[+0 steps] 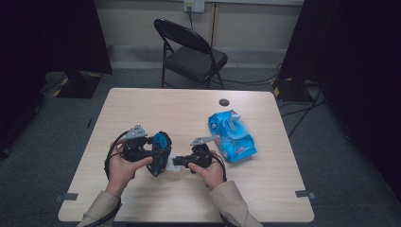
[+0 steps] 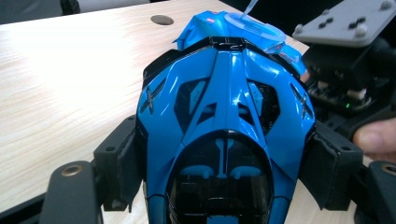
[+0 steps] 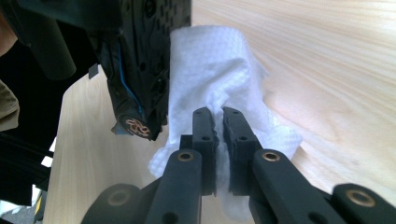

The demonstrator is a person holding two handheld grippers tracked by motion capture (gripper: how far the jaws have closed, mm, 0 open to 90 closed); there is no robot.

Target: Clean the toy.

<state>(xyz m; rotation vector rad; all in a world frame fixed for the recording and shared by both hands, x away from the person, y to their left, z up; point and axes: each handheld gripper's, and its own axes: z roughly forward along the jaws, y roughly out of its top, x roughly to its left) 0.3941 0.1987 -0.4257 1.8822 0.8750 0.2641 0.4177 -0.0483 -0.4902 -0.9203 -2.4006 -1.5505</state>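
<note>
Blue and black toy car point(image 2: 224, 140), held off the worktop point(image 1: 189, 113) near its front edge, clamped across its body by the left claw point(image 2: 224, 158), pads pressed on both flanks, jaws standing wide because the body is wide. Gripped that way, probably, to keep it steady and turn a side toward the other hand for wiping. In the right gripper view, dark underside and 1 wheel of the car point(image 3: 140, 70) turned toward the camera, with a white wipe point(image 3: 210, 65) pressed against it. Wipe pinched in the right claw point(image 3: 219, 135), jaws nearly together with only the thin sheet between them, most of it bunched ahead of the tips so that cloth rather than pad meets the car. Seen from above, left claw point(image 1: 163, 156) and right claw point(image 1: 182, 161) facing each other, wipe point(image 1: 174, 163) between. Just right of the hands, a blue pack of wipes point(image 1: 231, 137) lying flat, flap open, within easy reach. Farther back, a small dark disc point(image 1: 224, 102) set in the worktop, and a black folding chair point(image 1: 189, 52) beyond.
</note>
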